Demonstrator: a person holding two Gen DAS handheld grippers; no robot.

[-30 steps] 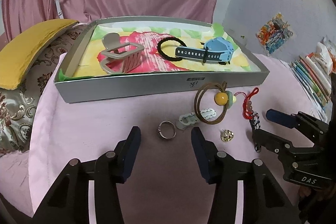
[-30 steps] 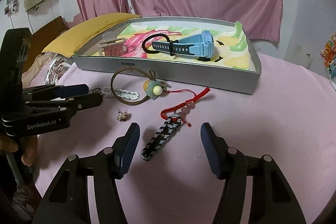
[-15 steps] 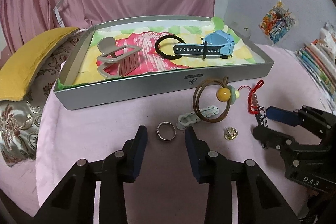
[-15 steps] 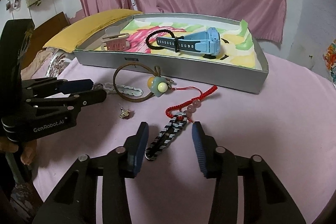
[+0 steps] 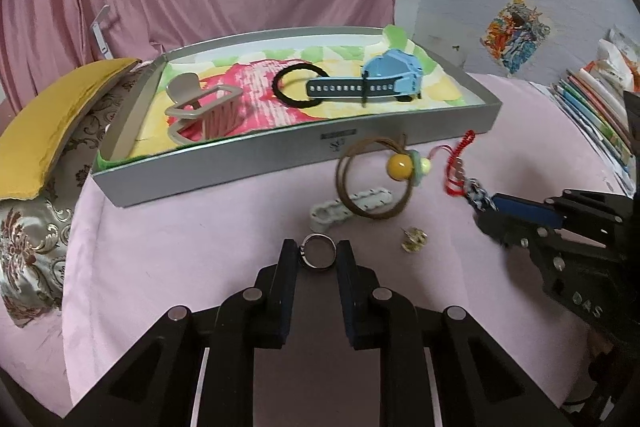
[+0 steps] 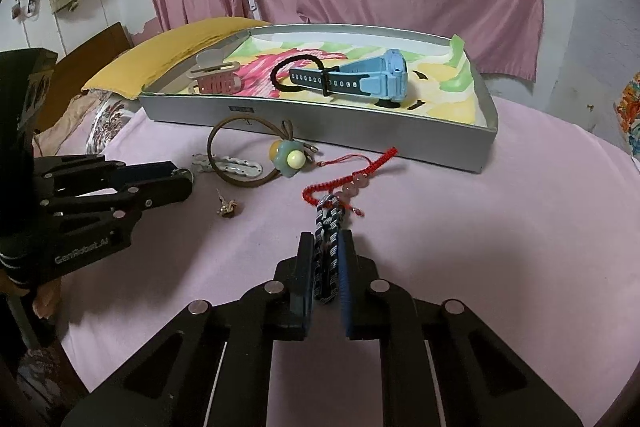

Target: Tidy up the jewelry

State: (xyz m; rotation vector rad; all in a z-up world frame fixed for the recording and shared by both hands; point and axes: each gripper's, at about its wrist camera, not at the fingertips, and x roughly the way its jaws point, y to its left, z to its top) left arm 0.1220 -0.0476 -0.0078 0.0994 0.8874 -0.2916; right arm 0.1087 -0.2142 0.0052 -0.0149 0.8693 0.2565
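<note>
Both views are evenly and rather dimly lit by soft indoor light, with only faint shadows on the pink cloth (image 6: 480, 227) under the black tools. The fisheye lens bends the grey tray (image 5: 280, 163) into a curve and leaves black corners around each round picture. Fine detail is soft and grainy, and the right gripper (image 5: 486, 209) looks slightly smeared in the left view.

Two wrist fisheyes, low and close over our pink tabletop (image 5: 168, 267).
We look forward and down along each gripper's fingers; both views share the silver tray (image 5: 224, 175) (image 6: 360, 131).
</note>
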